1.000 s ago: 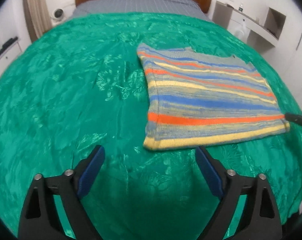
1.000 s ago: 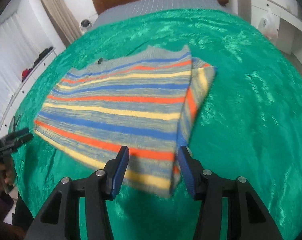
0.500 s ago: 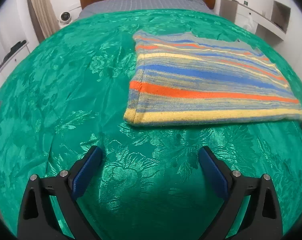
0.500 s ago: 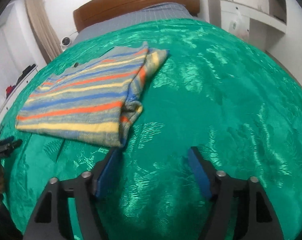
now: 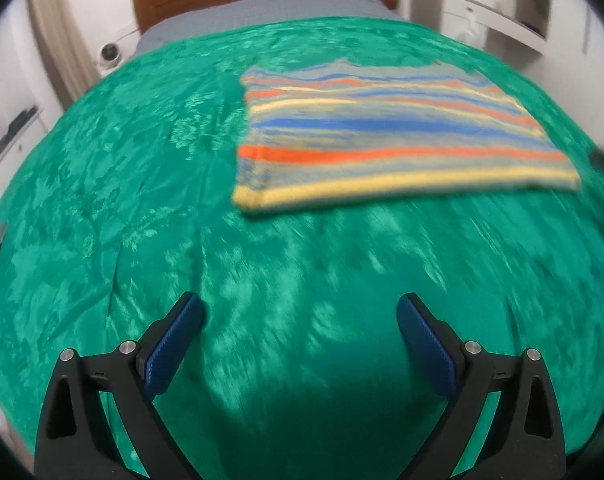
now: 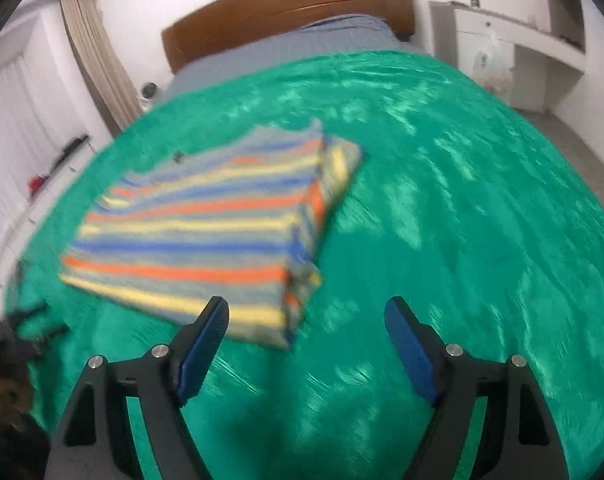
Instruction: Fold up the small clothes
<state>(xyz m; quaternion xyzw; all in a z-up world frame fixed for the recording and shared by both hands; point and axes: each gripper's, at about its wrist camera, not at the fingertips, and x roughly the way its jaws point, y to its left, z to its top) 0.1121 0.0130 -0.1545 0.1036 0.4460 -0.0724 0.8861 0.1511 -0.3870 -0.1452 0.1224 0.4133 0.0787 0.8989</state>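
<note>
- Striped knitted sweater (image 5: 398,140) in blue, orange and yellow lies folded flat on a shiny green bedspread (image 5: 141,184).
- Left gripper (image 5: 299,320) hovers empty, jaws wide.
- Right gripper (image 6: 306,320) hovers near the sweater's corner, jaws wide.
- Next fold likely needs both near corners pinched together evenly.

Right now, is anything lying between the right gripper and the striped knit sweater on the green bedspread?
Nothing visible. The right gripper is open, and only bare green bedspread separates it from the folded striped knit sweater, whose near corner lies just ahead of its left finger.
</note>
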